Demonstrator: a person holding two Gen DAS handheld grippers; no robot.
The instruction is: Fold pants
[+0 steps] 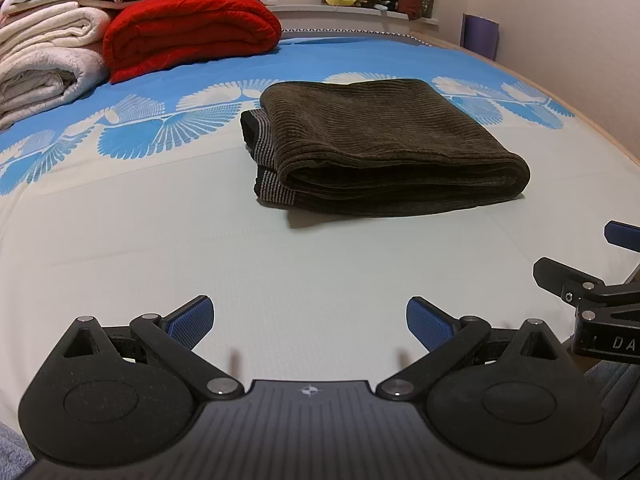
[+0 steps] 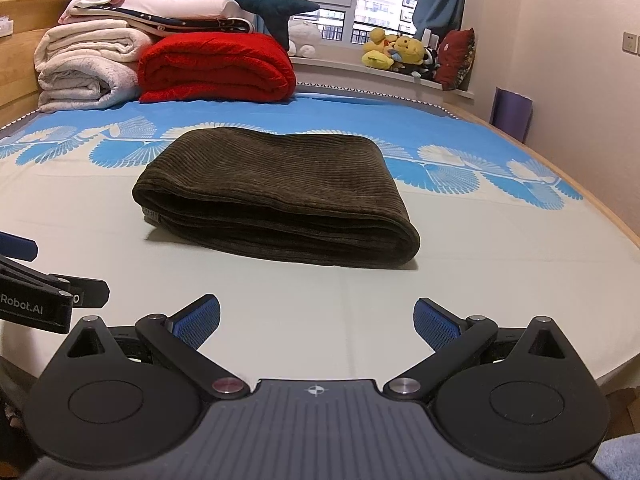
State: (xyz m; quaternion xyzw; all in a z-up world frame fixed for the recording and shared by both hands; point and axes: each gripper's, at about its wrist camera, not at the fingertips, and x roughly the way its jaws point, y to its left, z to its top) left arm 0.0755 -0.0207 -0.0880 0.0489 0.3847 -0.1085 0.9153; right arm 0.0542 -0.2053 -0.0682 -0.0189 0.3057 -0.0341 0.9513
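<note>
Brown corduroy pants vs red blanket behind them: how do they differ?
The folded brown corduroy pants lie alone on the pale front part of the bed sheet; the folded red quilted blanket sits farther back on the blue part, against a stack of white towels. The pants are ribbed, dark and flat; the blanket is bright, puffy and taller. A striped waistband shows at the pants' left end in the left wrist view. Both are folded and untouched by either gripper.

Black claws [image 1: 310, 326], blue ribbed pads [image 2: 436, 326]
</note>
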